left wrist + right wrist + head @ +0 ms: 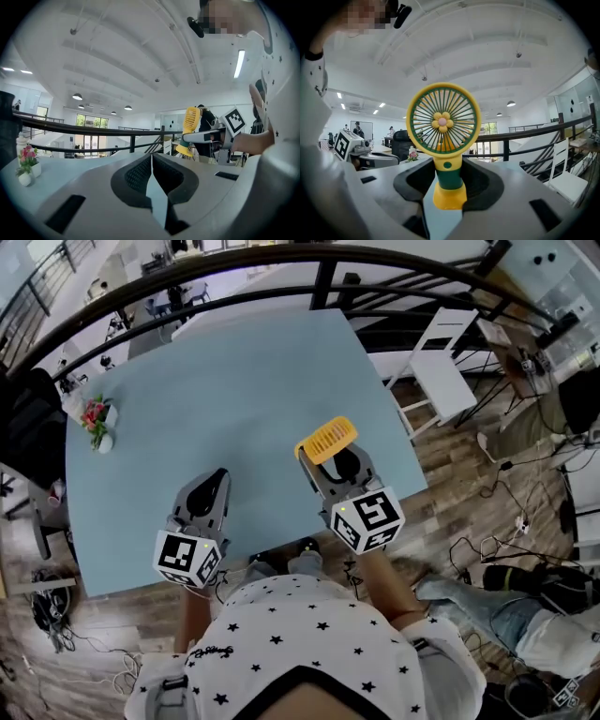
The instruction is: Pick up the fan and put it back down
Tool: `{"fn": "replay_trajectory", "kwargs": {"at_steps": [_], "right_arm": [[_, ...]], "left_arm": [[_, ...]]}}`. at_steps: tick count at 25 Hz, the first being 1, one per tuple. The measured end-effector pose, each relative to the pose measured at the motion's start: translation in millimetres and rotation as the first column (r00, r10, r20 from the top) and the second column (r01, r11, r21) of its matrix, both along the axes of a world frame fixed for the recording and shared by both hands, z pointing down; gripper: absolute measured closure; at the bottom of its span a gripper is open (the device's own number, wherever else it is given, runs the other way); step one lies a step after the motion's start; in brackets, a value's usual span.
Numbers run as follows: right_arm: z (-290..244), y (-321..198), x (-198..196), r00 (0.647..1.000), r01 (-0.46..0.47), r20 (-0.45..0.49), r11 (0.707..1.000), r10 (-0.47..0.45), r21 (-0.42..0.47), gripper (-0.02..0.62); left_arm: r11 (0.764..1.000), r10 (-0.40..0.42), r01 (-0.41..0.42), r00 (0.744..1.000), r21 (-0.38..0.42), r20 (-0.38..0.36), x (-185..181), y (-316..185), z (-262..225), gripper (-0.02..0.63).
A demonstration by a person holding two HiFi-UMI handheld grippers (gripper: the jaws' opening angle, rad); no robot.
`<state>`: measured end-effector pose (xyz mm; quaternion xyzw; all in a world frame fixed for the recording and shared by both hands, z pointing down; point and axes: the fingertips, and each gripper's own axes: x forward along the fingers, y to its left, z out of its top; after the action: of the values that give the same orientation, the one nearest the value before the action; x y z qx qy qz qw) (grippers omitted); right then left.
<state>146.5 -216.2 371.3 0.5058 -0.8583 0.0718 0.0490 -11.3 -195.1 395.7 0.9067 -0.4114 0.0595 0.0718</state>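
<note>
Head view showed the yellow fan (326, 439) at the tips of the right gripper (334, 461), over the right part of the pale blue table (234, 371). The left gripper (216, 478) sat well apart to its left. Left gripper view showed that gripper's jaws drawn together with nothing between them. Beyond them the fan stood upright in the other gripper, and I could not tell whether its base touched the table. Right gripper view showed the jaws standing fairly wide but closed on the fan's green stem (448, 174), just above the yellow base. The fan's long axis ran vertically and its round grille faced back toward the camera. It looked like light, stiff plastic with thin, breakable ribs, so the stem seemed the right place to hold it.
</note>
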Motion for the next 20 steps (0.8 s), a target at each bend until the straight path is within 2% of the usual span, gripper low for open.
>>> {"fn": "replay_trajectory", "kwargs": {"at_steps": [11, 20], "right_arm": [[19, -7, 25, 0.998, -0.063, 0.001, 0.998, 0.064, -0.024, 0.419], [50, -26, 19, 0.996, -0.083, -0.031, 0.995, 0.081, -0.058, 0.419]], "left_arm": [[1.000, 0.013, -0.013, 1.000, -0.002, -0.015, 17, -5, 4, 0.575], [1.000, 0.000, -0.001, 1.000, -0.026, -0.026, 11, -8, 16, 0.575]]}}
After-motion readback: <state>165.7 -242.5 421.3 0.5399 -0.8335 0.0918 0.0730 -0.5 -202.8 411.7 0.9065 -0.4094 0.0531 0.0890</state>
